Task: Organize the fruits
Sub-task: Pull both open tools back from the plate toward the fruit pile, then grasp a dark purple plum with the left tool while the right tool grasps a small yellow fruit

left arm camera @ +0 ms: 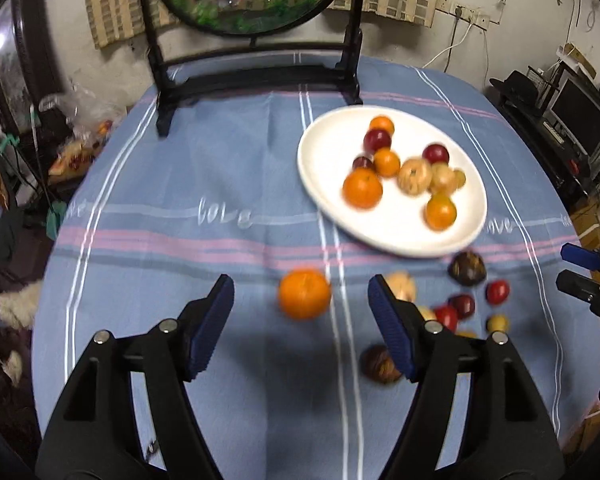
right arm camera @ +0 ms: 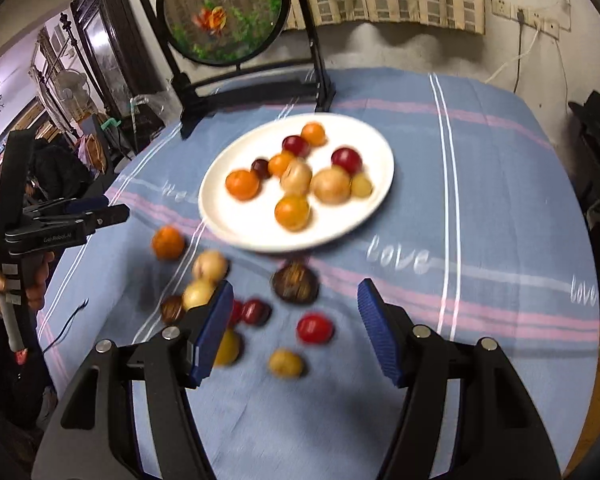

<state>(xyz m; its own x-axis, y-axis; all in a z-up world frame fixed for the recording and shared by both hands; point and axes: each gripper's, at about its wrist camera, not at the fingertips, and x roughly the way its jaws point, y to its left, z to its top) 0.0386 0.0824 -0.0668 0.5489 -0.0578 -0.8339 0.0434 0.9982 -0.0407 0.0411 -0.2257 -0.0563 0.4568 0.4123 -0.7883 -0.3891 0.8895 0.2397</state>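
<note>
Fruit looks light, round, prone to rolling; orange [left arm camera: 304,294] wants gripping across its middle; both grippers' jaws gape wide, empty.

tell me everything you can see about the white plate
The white plate is a wide, shallow oval dish with a low raised rim, smooth and glossy like ceramic or melamine. It lies flat on the blue striped tablecloth, in front of the black-framed round fish screen. On it sit about ten small fruits: orange, dark red and pale yellowish ones, several touching in a cluster. More fruits lie loose on the cloth just off its near edge. Neither gripper touches it. Motion blur hides finer detail.
</note>
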